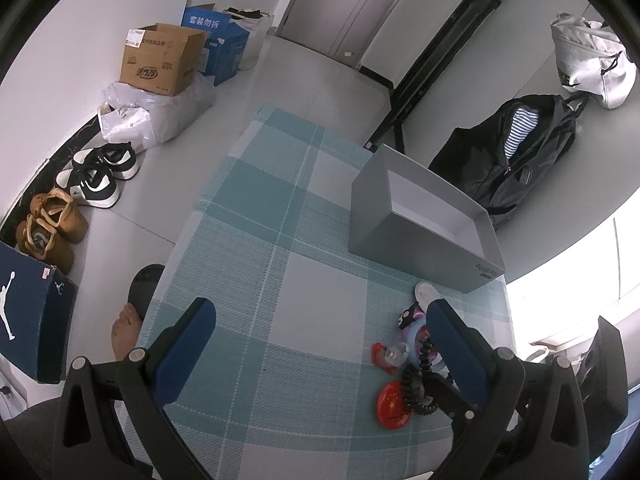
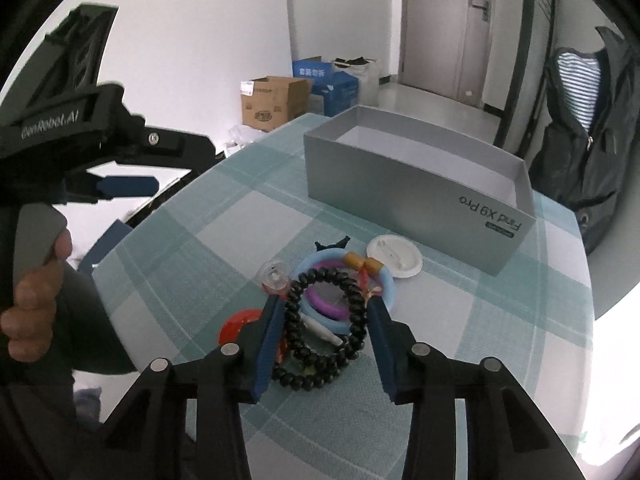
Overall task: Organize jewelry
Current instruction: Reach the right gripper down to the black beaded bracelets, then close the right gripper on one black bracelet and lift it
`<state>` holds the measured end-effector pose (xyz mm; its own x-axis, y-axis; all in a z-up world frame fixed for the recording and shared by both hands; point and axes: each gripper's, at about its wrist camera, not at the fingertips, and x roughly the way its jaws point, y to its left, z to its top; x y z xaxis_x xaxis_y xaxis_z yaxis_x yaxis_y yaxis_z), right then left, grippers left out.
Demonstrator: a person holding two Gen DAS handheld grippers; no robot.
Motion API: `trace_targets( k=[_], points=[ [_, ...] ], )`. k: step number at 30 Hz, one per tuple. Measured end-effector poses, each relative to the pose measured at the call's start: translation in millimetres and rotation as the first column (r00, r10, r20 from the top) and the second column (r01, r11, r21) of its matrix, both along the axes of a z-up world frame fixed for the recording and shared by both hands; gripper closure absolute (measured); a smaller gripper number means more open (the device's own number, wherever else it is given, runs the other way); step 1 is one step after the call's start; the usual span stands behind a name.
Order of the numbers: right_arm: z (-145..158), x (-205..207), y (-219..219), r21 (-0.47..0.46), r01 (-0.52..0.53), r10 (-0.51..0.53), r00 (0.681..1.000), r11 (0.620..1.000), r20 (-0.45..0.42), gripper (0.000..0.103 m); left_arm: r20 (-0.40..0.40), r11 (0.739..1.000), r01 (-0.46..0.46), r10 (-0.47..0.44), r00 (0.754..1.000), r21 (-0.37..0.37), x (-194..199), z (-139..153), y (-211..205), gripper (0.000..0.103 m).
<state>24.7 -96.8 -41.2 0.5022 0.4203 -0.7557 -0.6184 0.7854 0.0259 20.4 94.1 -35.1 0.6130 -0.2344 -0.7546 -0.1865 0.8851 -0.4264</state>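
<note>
A pile of jewelry lies on the checked tablecloth (image 2: 240, 224): a black bead bracelet (image 2: 352, 320), a light blue ring (image 2: 388, 284) around a purple ring (image 2: 320, 304), a red round badge (image 2: 236, 322), a white round badge (image 2: 396, 258) and a small clear piece (image 2: 274, 276). An open grey box (image 2: 400, 184) stands just behind them. My right gripper (image 2: 324, 312) is open, its fingers on either side of the black bracelet. My left gripper (image 1: 320, 324) is open and empty above the cloth, left of the pile (image 1: 408, 360). The grey box (image 1: 420, 224) also shows in the left wrist view.
The table is small; its edges (image 1: 180, 220) drop to the floor. Shoes (image 1: 100, 172), cardboard boxes (image 1: 160, 60) and a blue shoebox (image 1: 32, 312) stand on the floor at left. A black backpack (image 1: 516, 152) lies at the right. A person's foot (image 1: 126, 332) is by the table.
</note>
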Motion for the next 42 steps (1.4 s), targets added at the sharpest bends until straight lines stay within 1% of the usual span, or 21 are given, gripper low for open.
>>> trace_targets(
  k=[1, 2, 4, 5, 8, 10, 12, 14, 20, 24, 28, 32, 35, 38, 40, 42],
  points=[
    [2, 0, -2, 0.014, 0.002, -0.002, 1.0, 1.0, -0.002, 0.089, 0.002, 1.0, -0.002, 0.002, 1.0, 0.0, -1, 1, 0, 0.001],
    [3, 2, -5, 0.029, 0.008, -0.008, 1.0, 1.0, -0.014, 0.094, 0.003, 1.0, -0.004, 0.004, 1.0, 0.002, -1, 1, 0, 0.001],
    [4, 5, -12, 0.079, 0.022, -0.018, 0.999, 0.997, -0.05, 0.092, 0.003, 1.0, -0.005, 0.005, 1.0, 0.001, -2, 2, 0, 0.001],
    [3, 6, -13, 0.089, 0.028, -0.022, 0.998, 0.996, -0.063, 0.092, 0.003, 1.0, -0.004, 0.004, 1.0, -0.001, -2, 1, 0, 0.001],
    [1, 9, -16, 0.093, 0.045, -0.037, 0.996, 0.995, -0.081, 0.092, -0.003, 1.0, -0.004, 0.004, 1.0, 0.006, -2, 0, -1, 0.001],
    [0, 9, -17, 0.111, 0.038, -0.027, 0.994, 0.993, -0.102, 0.092, -0.007, 1.0, -0.005, 0.005, 1.0, 0.003, -2, -1, 0, 0.001],
    [-2, 8, -15, 0.105, 0.031, -0.018, 0.992, 0.994, -0.122, 0.089, -0.009, 1.0, -0.007, 0.007, 1.0, -0.001, -3, -1, 1, 0.001],
    [-6, 6, -12, 0.088, 0.027, -0.016, 0.992, 0.996, -0.122, 0.089, -0.011, 1.0, -0.011, 0.011, 1.0, 0.0, -3, -2, 2, 0.001],
    [-7, 8, -11, 0.08, 0.035, -0.025, 0.992, 0.996, -0.12, 0.091, -0.019, 1.0, -0.005, 0.005, 1.0, 0.018, -4, -3, -1, 0.001],
    [-5, 5, -8, 0.056, 0.022, -0.016, 0.996, 0.998, -0.091, 0.095, -0.024, 0.999, 0.008, -0.007, 1.0, 0.046, -4, -3, -6, 0.001],
    [2, 7, -16, 0.117, 0.035, -0.023, 0.994, 0.992, -0.108, 0.095, -0.041, 0.998, 0.04, -0.038, 0.998, 0.045, -8, -6, -10, 0.001],
    [12, 13, -36, 0.204, 0.095, -0.069, 0.989, 0.974, -0.132, 0.095, -0.057, 0.995, 0.099, -0.097, 0.994, 0.033, -14, -7, -19, 0.001],
    [19, 18, -53, 0.255, 0.151, -0.117, 0.983, 0.955, -0.144, 0.095, -0.061, 0.987, 0.149, -0.146, 0.987, 0.056, -20, -4, -31, 0.001],
    [26, 20, -68, 0.285, 0.192, -0.155, 0.977, 0.939, -0.147, 0.095, -0.033, 0.968, 0.226, -0.224, 0.974, 0.111, -28, 4, -53, 0.001],
    [30, 19, -77, 0.302, 0.214, -0.177, 0.973, 0.929, -0.144, 0.095, -0.021, 0.945, 0.287, -0.288, 0.957, 0.159, -32, 8, -72, 0.001],
    [34, 18, -85, 0.316, 0.233, -0.196, 0.97, 0.92, -0.145, 0.095, -0.034, 0.912, 0.352, -0.353, 0.935, 0.212, -33, 7, -96, 0.001]
  ],
)
